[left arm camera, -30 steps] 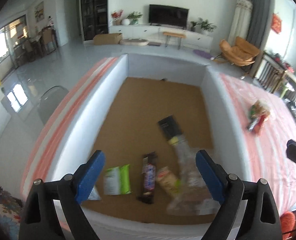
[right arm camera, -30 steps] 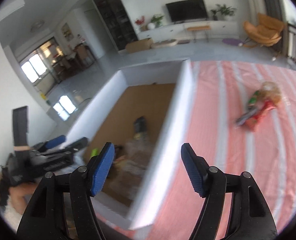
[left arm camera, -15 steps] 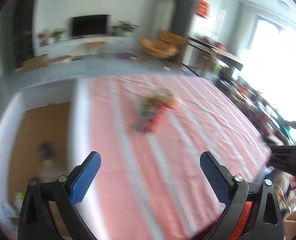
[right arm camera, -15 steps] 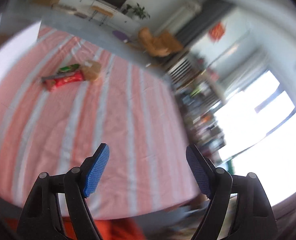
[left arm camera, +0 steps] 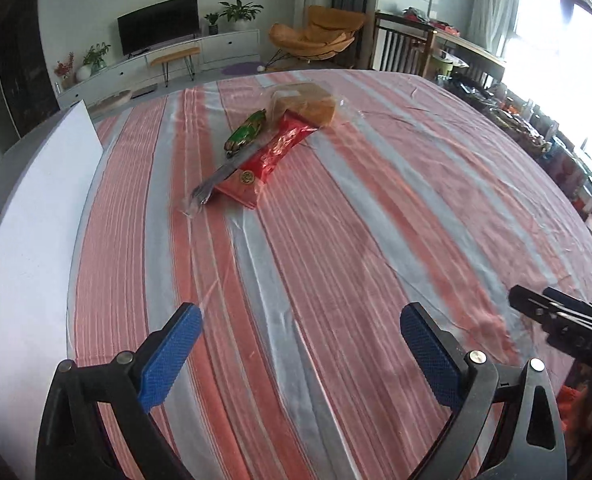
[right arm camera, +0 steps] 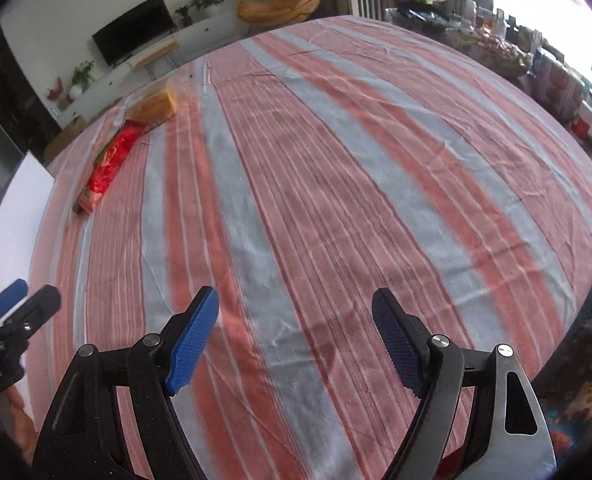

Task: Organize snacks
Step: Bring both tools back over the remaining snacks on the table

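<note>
A white box wall [left arm camera: 36, 216] borders the left edge of the red-and-grey striped tablecloth [left arm camera: 336, 240]. Right of that wall, on the cloth, lies a snack pile: a clear-wrapped dark bar [left arm camera: 216, 178], green packet [left arm camera: 245, 133], red packet [left arm camera: 274, 156] and bagged bread [left arm camera: 310, 106]. Nearer, well apart from the pile, the left gripper [left arm camera: 300, 354] and right gripper [right arm camera: 296, 338] gape wide, both empty.

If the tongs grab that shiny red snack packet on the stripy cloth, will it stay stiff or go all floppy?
Probably floppy: the red snack packet looks like thin crinkled foil, lying flat with a wavy edge. It may be slippery too, since it gleams in the light. It seems light, barely denting the striped tablecloth. A silver wrapper lies against it, so that may shift as well.
</note>
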### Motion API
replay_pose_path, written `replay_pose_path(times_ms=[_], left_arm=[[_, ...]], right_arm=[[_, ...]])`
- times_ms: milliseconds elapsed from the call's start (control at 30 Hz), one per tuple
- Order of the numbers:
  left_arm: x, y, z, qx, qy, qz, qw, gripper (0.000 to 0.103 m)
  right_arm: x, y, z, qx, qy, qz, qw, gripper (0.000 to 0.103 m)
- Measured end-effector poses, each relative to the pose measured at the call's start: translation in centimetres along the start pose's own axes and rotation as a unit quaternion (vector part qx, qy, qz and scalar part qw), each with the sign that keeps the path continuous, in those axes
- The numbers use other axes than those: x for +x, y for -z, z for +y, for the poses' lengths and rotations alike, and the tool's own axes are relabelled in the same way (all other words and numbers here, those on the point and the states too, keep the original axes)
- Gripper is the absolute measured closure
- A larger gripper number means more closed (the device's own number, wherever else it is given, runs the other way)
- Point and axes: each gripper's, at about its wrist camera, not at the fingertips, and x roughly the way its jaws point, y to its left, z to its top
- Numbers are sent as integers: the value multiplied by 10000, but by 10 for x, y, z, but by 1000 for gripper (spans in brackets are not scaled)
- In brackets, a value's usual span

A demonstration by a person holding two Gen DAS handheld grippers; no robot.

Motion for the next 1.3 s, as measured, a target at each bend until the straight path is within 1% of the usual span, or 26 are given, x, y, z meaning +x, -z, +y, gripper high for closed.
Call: replay_pose_path(times_ms=[67,100,300,333,433,467,500,533,633,1300], left_arm=[[18,1,7,-138,-96,86,9998,4],[20,5,12,-199,-101,113,9997,4],[40,12,18,-313,-176,160,9992,4],[40,13,18,-270,-243,91,9993,4],[42,15,17,-155,-316,46,9994,4],[42,16,16,-136,-314,39,9994,3],[42,16,16,-125,-285,57,9995,0],[43,15,15,-104,-296,55,9995,0],[42,15,15,-103,-307,53,9995,0],[42,15,15,-103,-307,55,9995,0]], right_arm=[[7,-3,-4,46,12,88,10000,21],[12,-4,-5,68,3,172,9998,21],[11,-1,-5,42,85,187,9998,21],[11,-1,-4,24,106,194,9998,21],[13,-2,-1,-49,199,228,9995,21],[14,-2,0,-77,233,240,9994,21],[14,-2,1,-100,247,253,9993,21],[15,-2,2,-118,245,266,9993,19],[15,-3,2,-152,273,284,9991,18],[12,-3,-1,-124,222,279,9993,18]])
